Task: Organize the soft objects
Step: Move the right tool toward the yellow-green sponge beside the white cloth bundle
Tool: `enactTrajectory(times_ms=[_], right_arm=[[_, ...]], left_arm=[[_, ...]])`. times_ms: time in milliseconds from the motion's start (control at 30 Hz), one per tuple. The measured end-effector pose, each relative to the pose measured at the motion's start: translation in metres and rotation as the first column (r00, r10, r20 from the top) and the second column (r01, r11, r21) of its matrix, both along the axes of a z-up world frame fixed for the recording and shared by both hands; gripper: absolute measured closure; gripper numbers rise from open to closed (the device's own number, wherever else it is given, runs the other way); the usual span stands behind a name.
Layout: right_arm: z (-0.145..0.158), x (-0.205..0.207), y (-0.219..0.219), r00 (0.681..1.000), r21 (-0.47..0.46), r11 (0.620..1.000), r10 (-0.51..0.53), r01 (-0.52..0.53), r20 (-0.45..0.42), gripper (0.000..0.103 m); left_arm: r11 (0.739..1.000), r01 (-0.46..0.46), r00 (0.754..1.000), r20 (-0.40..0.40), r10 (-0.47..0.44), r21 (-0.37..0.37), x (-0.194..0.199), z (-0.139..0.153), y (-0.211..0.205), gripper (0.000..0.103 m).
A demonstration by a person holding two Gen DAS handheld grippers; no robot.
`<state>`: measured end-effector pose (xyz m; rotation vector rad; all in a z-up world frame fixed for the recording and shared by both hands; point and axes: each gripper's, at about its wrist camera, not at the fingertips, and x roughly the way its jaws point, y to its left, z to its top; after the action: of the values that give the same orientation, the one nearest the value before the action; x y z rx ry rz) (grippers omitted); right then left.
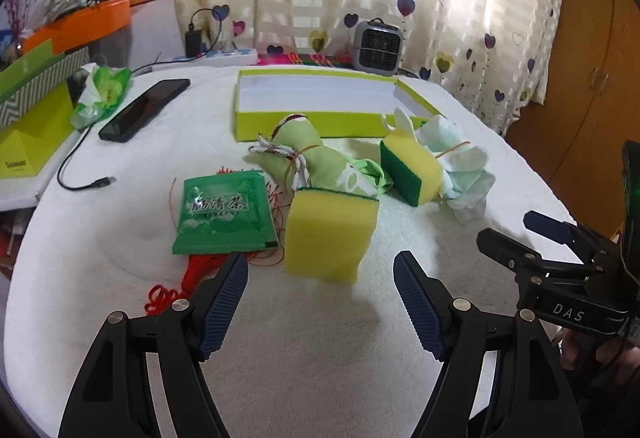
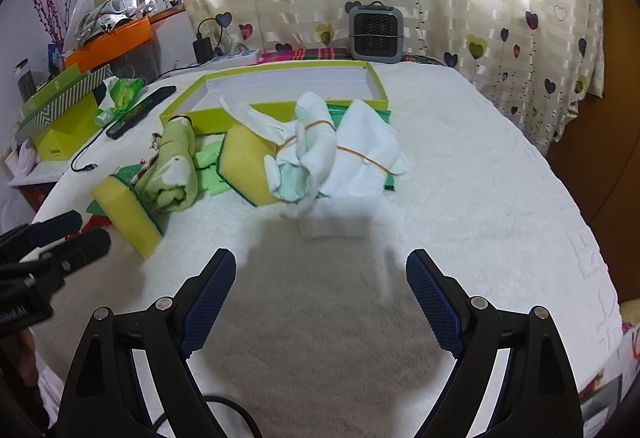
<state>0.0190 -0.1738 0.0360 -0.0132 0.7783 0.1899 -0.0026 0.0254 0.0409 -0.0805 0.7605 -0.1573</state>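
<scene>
My left gripper is open, low over the white towel-covered table. A yellow sponge stands just ahead, between its fingertips and untouched. Beyond it lie a green cloth roll tied with string, a second yellow-and-green sponge and a pale cloth bundle held by a rubber band. My right gripper is also open and holds nothing. The pale cloth bundle lies a short way ahead of it, resting on a white block. A shallow lime box sits behind.
A green tea packet and a red knotted cord lie left of the near sponge. At the back left are a black phone, a loose cable and a green tissue pack. A small grey heater stands before the curtain.
</scene>
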Motion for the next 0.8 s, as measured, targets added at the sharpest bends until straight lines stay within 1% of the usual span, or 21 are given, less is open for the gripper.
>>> enactTrajectory(times_ms=[33,133,200,233,300,333,400,467,500,567,700,800], right_arm=[[0.001,0.003,0.002,1.0,0.002,1.0,0.011,-0.011,0.002,0.015],[0.004,0.007,0.007,0.999,0.004,0.999,0.034,-0.034,0.012,0.015],[0.007,0.011,0.01,0.999,0.011,0.999,0.047,-0.047,0.021,0.015],[0.008,0.012,0.01,0.999,0.014,0.999,0.05,-0.05,0.021,0.015],[0.011,0.014,0.011,0.997,0.026,0.997,0.066,-0.067,0.029,0.015],[0.012,0.015,0.011,0.996,0.036,0.996,0.078,-0.079,0.04,0.015],[0.013,0.016,0.009,0.995,0.053,0.994,0.088,-0.09,0.045,0.015],[0.014,0.018,0.008,0.994,0.066,0.993,0.093,-0.096,0.05,0.015],[0.014,0.019,0.009,0.994,0.068,0.992,0.098,-0.101,0.053,0.015],[0.017,0.022,0.016,0.986,0.074,0.986,0.145,-0.15,0.078,0.016],[0.019,0.025,0.029,0.972,0.073,0.974,0.208,-0.216,0.108,0.016],[0.016,0.034,0.037,0.969,0.048,0.972,0.224,-0.23,0.102,0.018]], left_arm=[[1.0,0.0,1.0,-0.008,0.0,-0.01,0.004,-0.001,0.001,0.027],[1.0,-0.025,1.0,-0.015,0.025,0.006,0.012,-0.003,0.0,0.027],[1.0,-0.024,1.0,-0.02,0.024,0.007,0.016,-0.005,-0.002,0.027],[1.0,-0.021,0.999,-0.024,0.022,0.021,0.019,-0.007,-0.005,0.027],[0.999,-0.029,0.999,-0.041,0.03,0.033,0.025,-0.011,-0.005,0.027],[0.999,-0.034,0.998,-0.052,0.036,0.025,0.027,-0.013,-0.005,0.027],[0.999,-0.039,0.998,-0.046,0.04,0.023,0.028,-0.012,-0.003,0.027],[0.998,-0.059,0.997,-0.037,0.061,0.038,0.03,-0.012,0.0,0.027],[0.997,-0.064,0.997,-0.038,0.066,0.031,0.032,-0.012,0.003,0.027],[0.998,-0.066,0.997,-0.047,0.066,0.002,0.034,-0.013,0.007,0.027],[0.998,-0.062,0.997,-0.041,0.061,-0.003,0.034,-0.012,0.008,0.027],[0.998,-0.068,0.997,-0.044,0.067,-0.014,0.037,-0.011,0.01,0.027]])
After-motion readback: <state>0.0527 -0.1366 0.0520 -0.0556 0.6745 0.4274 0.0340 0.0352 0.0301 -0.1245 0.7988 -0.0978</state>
